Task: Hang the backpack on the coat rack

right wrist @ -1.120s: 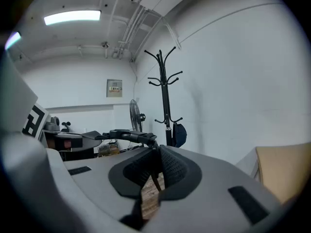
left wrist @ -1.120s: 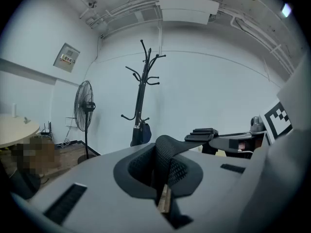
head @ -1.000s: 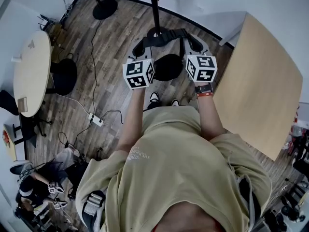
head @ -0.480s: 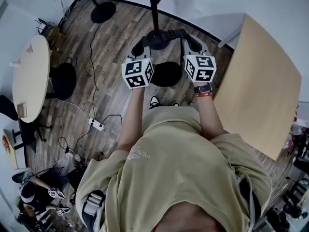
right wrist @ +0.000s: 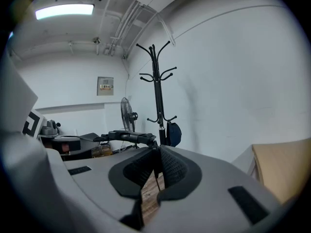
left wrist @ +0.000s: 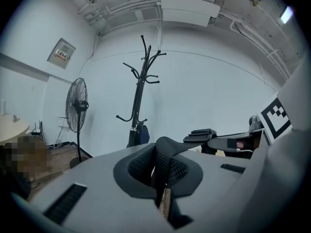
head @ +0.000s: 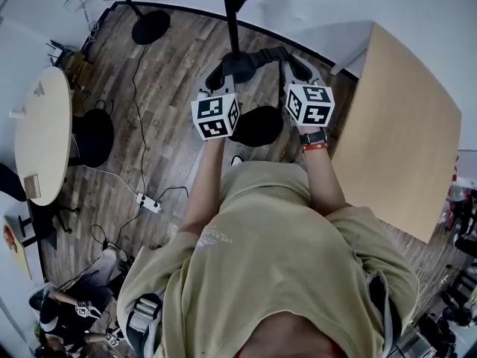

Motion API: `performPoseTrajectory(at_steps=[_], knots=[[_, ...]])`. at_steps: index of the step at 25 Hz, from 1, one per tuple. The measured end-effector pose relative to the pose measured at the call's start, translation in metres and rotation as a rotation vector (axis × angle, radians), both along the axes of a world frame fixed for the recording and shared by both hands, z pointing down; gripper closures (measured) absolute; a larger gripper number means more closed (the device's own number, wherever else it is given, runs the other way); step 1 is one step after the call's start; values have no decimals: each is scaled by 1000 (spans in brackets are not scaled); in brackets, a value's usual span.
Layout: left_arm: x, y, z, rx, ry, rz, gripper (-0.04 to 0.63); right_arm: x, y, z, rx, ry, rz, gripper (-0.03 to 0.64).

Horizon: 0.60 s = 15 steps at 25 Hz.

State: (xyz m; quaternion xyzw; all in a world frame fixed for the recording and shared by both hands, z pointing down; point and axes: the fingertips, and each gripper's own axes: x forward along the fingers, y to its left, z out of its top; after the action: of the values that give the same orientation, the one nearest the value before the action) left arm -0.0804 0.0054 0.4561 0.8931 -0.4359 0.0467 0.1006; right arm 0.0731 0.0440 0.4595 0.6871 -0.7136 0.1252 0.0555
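Note:
The black backpack (head: 257, 125) hangs below my two grippers by its top strap (head: 253, 57), which runs taut between them. My left gripper (head: 216, 74) is shut on the strap's left end, the webbing (left wrist: 163, 161) pinched between its pads. My right gripper (head: 298, 67) is shut on the right end, a thin band (right wrist: 156, 165) caught in its jaws. The black coat rack (head: 232, 21) stands just beyond the strap; its hooked top (left wrist: 144, 64) (right wrist: 156, 67) rises ahead in both gripper views. Most of the backpack body is hidden from the gripper views.
A dark blue bag (right wrist: 174, 132) hangs low on the rack. A standing fan (left wrist: 77, 106) is to its left, its base (head: 149, 28) on the wood floor. A wooden table (head: 395, 125) is close on the right, a round table (head: 45, 133) and power strip (head: 149, 202) on the left.
Both grippers have carried the strap and backpack slightly forward toward the rack pole. The person's shoes have slipped out of sight under the shirt. Both grips are unchanged.

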Motion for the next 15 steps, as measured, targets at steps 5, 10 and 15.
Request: performPoseTrajectory(at_steps=[5, 10, 15], knots=[[7, -24, -5, 5, 10, 32, 574, 5, -21, -2, -13, 2, 29, 572], [10, -55, -9, 14, 11, 77, 574, 4, -49, 2, -18, -17, 73, 572], [4, -84, -7, -19, 32, 79, 574, -2, -76, -5, -29, 6, 65, 572]])
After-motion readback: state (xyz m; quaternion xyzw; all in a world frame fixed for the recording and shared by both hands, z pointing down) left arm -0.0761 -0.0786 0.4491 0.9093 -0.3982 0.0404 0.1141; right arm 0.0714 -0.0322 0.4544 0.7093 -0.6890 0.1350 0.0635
